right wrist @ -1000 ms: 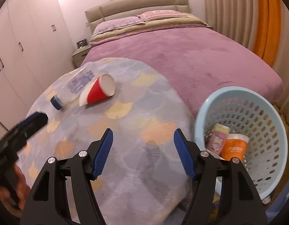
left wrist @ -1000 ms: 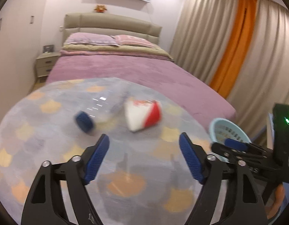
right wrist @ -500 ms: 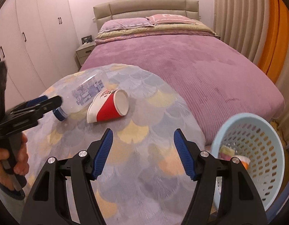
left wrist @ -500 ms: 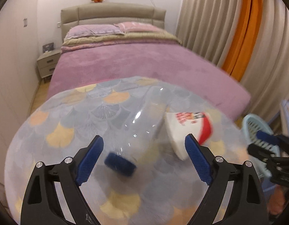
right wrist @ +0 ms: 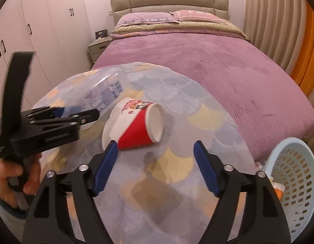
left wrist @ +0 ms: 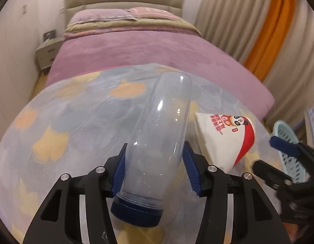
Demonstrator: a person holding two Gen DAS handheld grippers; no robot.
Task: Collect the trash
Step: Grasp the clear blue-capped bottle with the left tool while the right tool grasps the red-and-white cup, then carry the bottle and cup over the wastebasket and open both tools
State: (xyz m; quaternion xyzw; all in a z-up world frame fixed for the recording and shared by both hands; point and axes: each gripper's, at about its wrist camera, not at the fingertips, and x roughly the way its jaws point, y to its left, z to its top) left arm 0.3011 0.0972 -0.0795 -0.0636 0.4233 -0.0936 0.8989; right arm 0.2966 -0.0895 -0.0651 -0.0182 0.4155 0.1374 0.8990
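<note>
A clear plastic bottle (left wrist: pixel 161 134) with a dark blue cap lies on the round patterned table (left wrist: pixel 75 126). My left gripper (left wrist: pixel 155 154) has its blue pads against both sides of the bottle's lower body, cap end toward the camera. The bottle also shows in the right wrist view (right wrist: pixel 108 89). A red and white paper cup (right wrist: pixel 136 124) lies on its side beside the bottle, mouth to the right; it also shows in the left wrist view (left wrist: pixel 226 136). My right gripper (right wrist: pixel 156 152) is open just in front of the cup, not touching it.
A pale blue perforated basket (right wrist: pixel 295 183) stands on the floor right of the table with some trash in it. A purple bed (right wrist: pixel 197 57) lies beyond the table. White wardrobes (right wrist: pixel 24 40) line the left wall, curtains (left wrist: pixel 258 30) the right.
My left gripper moved forward over the bottle and narrowed onto its body. My right gripper moved closer to the cup and stayed open.
</note>
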